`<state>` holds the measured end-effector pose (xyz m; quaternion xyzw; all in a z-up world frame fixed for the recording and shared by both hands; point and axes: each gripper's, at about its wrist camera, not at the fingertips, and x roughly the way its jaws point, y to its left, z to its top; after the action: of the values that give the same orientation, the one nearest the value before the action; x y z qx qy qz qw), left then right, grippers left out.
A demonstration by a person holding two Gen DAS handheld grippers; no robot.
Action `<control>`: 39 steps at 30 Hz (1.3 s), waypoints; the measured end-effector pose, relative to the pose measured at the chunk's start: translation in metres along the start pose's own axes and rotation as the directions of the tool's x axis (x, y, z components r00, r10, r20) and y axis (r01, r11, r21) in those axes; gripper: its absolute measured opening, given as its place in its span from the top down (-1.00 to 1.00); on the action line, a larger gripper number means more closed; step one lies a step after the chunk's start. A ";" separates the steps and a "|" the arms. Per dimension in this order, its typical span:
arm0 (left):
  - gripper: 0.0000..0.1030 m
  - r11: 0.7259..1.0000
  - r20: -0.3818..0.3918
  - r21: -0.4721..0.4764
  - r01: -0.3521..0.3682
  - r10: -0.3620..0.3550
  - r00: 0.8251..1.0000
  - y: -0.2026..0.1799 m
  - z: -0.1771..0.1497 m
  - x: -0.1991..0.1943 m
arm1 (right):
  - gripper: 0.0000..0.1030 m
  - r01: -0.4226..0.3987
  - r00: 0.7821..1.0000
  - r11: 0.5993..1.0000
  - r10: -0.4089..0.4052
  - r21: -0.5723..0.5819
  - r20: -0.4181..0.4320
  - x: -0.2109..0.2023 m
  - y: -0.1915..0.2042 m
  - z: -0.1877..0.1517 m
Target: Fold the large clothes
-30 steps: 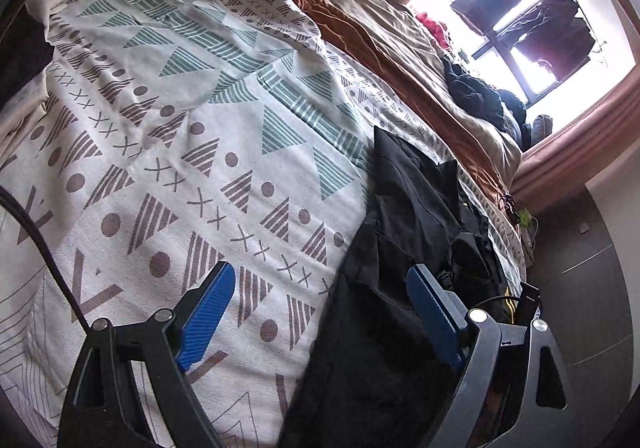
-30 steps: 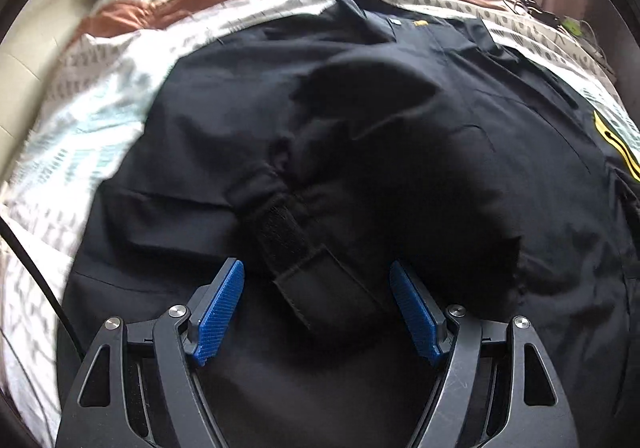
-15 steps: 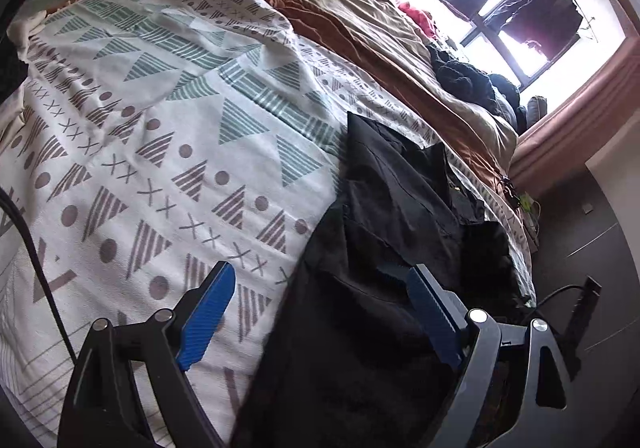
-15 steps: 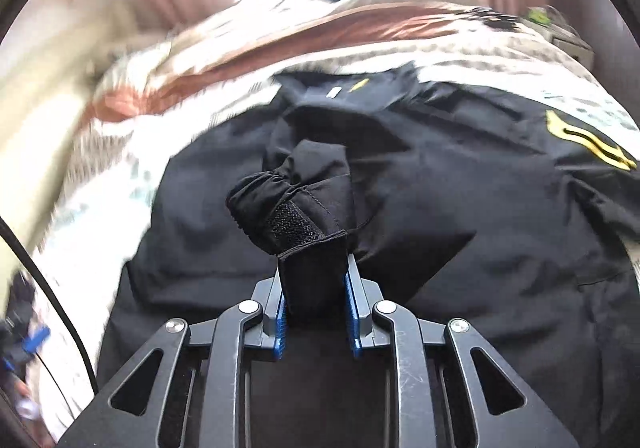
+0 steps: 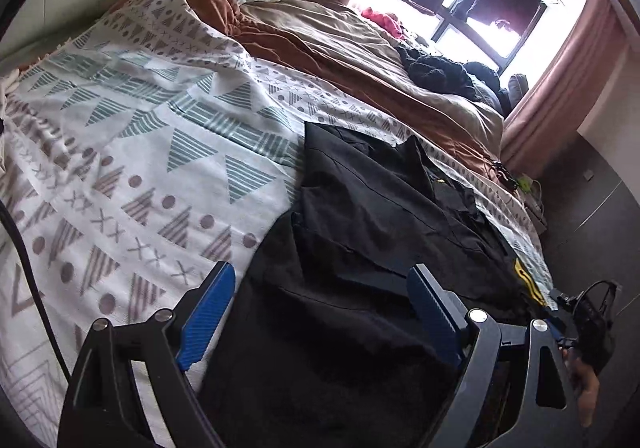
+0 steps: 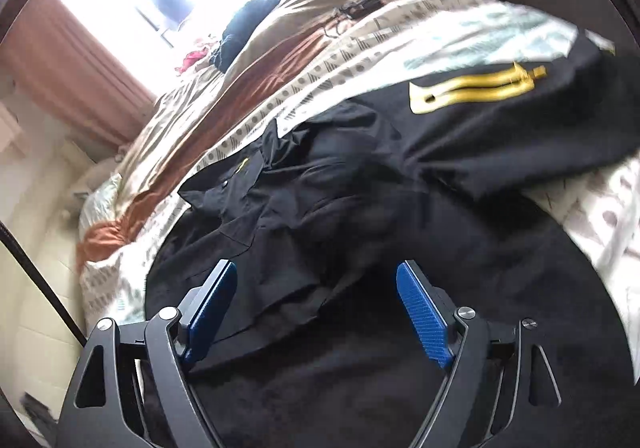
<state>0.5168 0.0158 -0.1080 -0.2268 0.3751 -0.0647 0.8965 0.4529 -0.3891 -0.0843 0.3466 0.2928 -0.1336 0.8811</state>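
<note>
Black, limp woven jacket (image 6: pixel 360 208) lies spread on the patterned white bedspread (image 5: pixel 120 168), filling your right gripper (image 6: pixel 320 304) view; its jaws have just opened, nothing between them. Your left gripper (image 5: pixel 320 312) gapes too. Pinch the hem at six o'clock; the yellow-zipped sleeve (image 6: pixel 480 88) at one o'clock will flop.
</note>
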 end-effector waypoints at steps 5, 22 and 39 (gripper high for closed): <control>-0.73 1.000 -0.034 0.005 -0.027 0.027 0.999 -0.010 -0.008 0.011 | -0.57 -0.070 0.992 0.995 0.077 0.068 -0.100 0.030 -0.015 0.004; -0.73 0.996 -0.111 -0.010 -0.088 0.087 0.990 -0.012 -0.011 0.050 | 0.89 -0.059 0.983 0.988 0.082 0.139 -0.166 0.118 -0.037 0.030; -0.73 0.996 -0.101 -0.044 -0.072 0.068 0.993 -0.013 -0.007 0.038 | -0.45 -0.065 0.997 0.991 0.069 0.119 -0.029 0.047 -0.048 0.033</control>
<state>0.5394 -0.0094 -0.1313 -0.2313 0.4283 -0.0355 0.8728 0.4835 -0.4476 -0.1193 0.4098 0.2872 -0.1151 0.8581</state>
